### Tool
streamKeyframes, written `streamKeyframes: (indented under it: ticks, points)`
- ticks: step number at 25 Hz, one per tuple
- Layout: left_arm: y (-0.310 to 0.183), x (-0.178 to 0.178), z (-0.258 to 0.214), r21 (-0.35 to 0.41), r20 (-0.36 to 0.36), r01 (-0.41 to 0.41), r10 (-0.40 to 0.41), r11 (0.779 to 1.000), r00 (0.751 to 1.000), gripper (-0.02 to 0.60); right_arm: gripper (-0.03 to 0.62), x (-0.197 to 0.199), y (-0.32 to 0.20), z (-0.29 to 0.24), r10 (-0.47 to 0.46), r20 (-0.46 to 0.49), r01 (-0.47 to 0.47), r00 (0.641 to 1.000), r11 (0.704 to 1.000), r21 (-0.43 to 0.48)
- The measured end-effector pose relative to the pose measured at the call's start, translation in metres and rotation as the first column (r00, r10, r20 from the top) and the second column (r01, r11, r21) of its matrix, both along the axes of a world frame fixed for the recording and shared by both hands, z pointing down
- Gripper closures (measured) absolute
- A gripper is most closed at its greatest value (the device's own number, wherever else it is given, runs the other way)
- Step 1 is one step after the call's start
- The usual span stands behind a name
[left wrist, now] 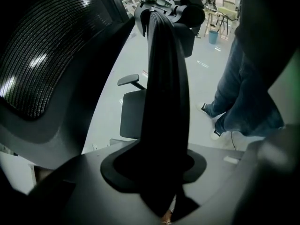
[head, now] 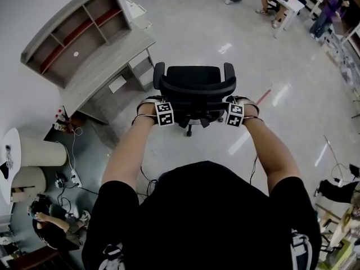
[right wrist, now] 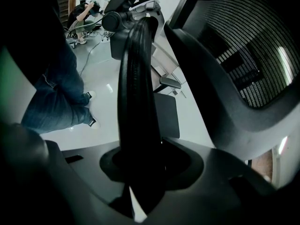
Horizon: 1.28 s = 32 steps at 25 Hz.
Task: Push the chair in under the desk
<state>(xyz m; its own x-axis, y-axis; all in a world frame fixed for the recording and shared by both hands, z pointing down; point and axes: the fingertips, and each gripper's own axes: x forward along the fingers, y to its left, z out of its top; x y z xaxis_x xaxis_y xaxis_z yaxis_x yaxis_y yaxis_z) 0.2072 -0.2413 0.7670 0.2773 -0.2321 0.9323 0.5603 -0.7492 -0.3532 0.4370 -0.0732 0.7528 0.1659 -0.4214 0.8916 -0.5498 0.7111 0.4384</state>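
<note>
Black mesh-backed office chair (head: 194, 83) stands out on the glossy grey floor (head: 185, 21), well apart from the grey desk with shelved hutch (head: 107, 66) at its ten o'clock. It should roll easily yet may swivel. It is likely fairly heavy with a stiff frame, so the back's rim is the hold. Left gripper (head: 159, 103) and right gripper (head: 233, 103) each clamp that rim. Floor lies open from twelve to four o'clock — cables (head: 70, 173) trail at eight.
</note>
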Motion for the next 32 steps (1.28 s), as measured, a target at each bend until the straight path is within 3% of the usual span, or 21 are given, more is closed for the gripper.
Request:
streamKeyframes:
  ticks: [16,24,32]
  points:
    - [0.005,-0.157,0.001,0.007,-0.012,0.159,-0.159,0.987,0.987,0.453,0.462,-0.133,-0.038,0.003,-0.169,0.017,0.169,0.986,0.986,-0.01]
    - [0.017,-0.237,0.001,0.007,-0.016,0.273,-0.273,0.962,0.962,0.459,0.461,-0.2,-0.058,0.004,-0.291,0.023,0.291,0.956,0.956,-0.015]
    - [0.019,-0.313,0.002,0.002,-0.008,0.39,-0.39,0.921,0.921,0.459,0.462,-0.265,-0.09,0.004,-0.407,0.02,0.408,0.913,0.913,-0.021]
